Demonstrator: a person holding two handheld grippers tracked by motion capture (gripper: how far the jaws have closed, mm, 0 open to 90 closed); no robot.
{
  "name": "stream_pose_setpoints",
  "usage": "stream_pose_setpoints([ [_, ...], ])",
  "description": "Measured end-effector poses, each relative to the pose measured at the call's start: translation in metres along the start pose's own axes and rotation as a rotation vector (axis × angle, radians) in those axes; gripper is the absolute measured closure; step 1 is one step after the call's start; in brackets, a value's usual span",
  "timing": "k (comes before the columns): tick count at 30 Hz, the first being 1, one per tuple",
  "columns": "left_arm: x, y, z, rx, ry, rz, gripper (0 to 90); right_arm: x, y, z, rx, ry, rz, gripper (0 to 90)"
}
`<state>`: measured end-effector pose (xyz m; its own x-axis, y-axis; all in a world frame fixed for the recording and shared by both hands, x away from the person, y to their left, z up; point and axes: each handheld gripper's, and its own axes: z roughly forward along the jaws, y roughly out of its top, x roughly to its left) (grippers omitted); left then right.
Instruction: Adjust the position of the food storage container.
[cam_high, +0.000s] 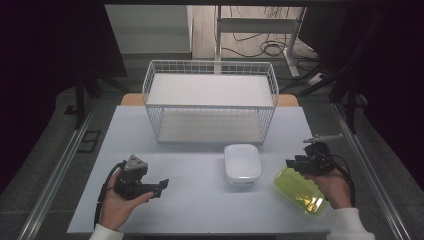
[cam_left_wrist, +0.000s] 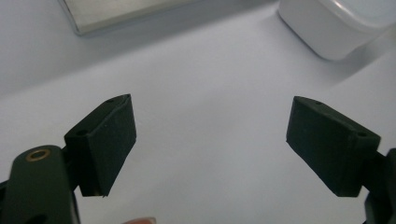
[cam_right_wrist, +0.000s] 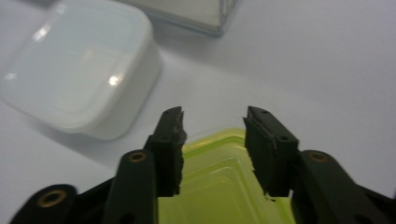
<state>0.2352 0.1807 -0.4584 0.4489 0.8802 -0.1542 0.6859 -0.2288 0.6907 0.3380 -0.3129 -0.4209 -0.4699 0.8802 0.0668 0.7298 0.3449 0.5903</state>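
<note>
Left hand (cam_high: 116, 202) is holding the left gripper (cam_high: 161, 187) low over the near-left part of the table (cam_high: 200, 210), jaws pointing right toward the middle. In the left gripper view its jaws are standing wide apart with nothing but bare tabletop between them; the pads (cam_left_wrist: 109, 142) are gripping nothing.

Wire basket (cam_high: 210, 100) is sitting at the back centre of the table, white, two-tiered, both shelves bare.

White lidded container (cam_high: 242, 163) is resting just in front of the basket's right half, flat on the table, clear of both grippers. It is also showing at the upper left of the right gripper view (cam_right_wrist: 79, 70).

Yellow-green translucent container (cam_high: 301, 191) is lying at the near right, well right of the white one, angled on the table.

Right hand (cam_high: 334, 187) is holding the right gripper (cam_high: 295, 165) over the far edge of the yellow-green container (cam_right_wrist: 224, 186). Its jaws are sitting partly open, a moderate gap, straddling the lid area from above. Contact with the lid is hard to call from this angle; probably hovering, not clamped.
</note>
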Motion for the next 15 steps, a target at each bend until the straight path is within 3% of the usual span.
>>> stream_pose_setpoints([
  [3,0.001,0.0,-0.002,-0.003,0.005,-0.003,16.0,-0.017,0.006,0.011,0.044,-0.028,0.019,72.6],
  [7,0.001,0.0,-0.002,-0.005,0.011,-0.009,16.0,-0.032,0.017,0.016,0.1,-0.051,0.001,84.5],
  [15,0.001,-0.004,0.001,0.006,0.015,-0.006,16.0,-0.037,0.02,0.031,0.196,-0.054,-0.052,89.1],
])
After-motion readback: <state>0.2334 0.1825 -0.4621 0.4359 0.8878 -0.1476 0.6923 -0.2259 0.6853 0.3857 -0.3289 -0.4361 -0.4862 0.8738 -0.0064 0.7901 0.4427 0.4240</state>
